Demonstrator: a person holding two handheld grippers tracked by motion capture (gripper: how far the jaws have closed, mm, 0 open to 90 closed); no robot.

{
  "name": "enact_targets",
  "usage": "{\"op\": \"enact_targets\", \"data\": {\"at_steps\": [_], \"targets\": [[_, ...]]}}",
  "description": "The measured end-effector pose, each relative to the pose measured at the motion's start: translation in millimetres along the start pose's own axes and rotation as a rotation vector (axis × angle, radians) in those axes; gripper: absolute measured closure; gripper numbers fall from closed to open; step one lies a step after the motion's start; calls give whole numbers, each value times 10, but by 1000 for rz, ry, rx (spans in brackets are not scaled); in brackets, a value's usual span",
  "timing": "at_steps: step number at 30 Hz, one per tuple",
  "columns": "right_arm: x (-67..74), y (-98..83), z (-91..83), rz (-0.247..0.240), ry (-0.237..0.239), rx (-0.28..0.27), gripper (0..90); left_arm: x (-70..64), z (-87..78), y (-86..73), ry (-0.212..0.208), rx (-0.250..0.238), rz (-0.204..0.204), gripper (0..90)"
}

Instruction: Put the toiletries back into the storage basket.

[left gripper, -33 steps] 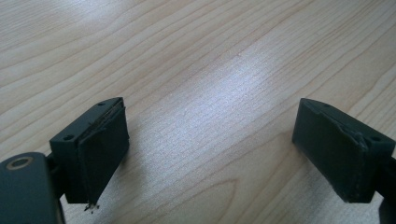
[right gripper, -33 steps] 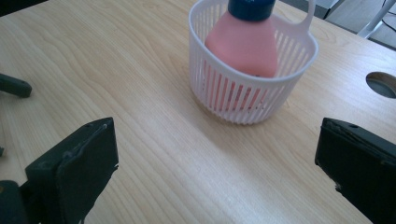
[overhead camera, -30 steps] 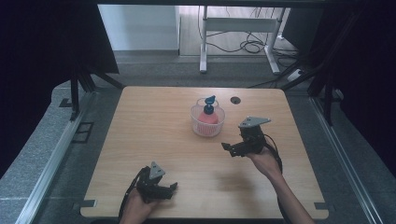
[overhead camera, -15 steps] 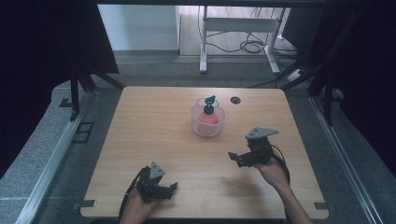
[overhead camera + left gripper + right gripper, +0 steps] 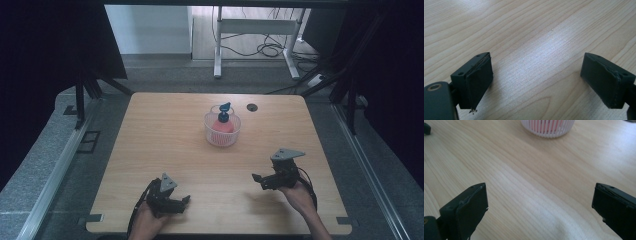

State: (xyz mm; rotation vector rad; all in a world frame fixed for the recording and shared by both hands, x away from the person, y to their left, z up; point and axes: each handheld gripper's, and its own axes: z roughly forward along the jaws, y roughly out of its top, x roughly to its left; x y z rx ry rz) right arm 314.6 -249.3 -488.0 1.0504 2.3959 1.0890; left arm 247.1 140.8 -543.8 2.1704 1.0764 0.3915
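Note:
A white slatted basket stands on the wooden table a little behind its middle. In it is a red bottle with a blue pump top. My right gripper is held low over the front right of the table, well short of the basket, its jaws pointing left. In the right gripper view the gripper is open over bare wood, with the basket at the top edge. My left gripper rests near the front edge, and in its own view the gripper is open with nothing in it.
A dark round grommet hole sits in the tabletop just right of the basket. Beyond the far edge stand a white desk frame and loose cables on the floor. Dark frame legs flank both sides of the table.
My right gripper has drawn back from beside the basket toward the front right of the table. The left gripper has stayed where it was.

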Motion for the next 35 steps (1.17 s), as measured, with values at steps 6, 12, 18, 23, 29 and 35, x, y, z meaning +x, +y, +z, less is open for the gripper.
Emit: {"op": "enact_targets", "data": {"at_steps": [6, 12, 18, 23, 29, 35], "targets": [[6, -139, 30, 14, 9, 15, 0, -1, 1, 0, 0, 0, -1, 102], [4, -291, 72, 22, 11, 41, 0, -2, 1, 1, 1, 0, -1, 103], [8, -406, 85, 27, 9, 63, 0, -2, 1, 1, 2, 0, -2, 103], [17, -493, 109, 28, 9, 85, 0, -2, 1, 1, 2, 0, -2, 103], [63, -573, 147, -4, -7, 97, 0, -2, 1, 2, 2, 0, -1, 103], [84, -610, 154, -16, -18, 69, 0, -8, 9, 8, -1, 0, 1, 102]]}}
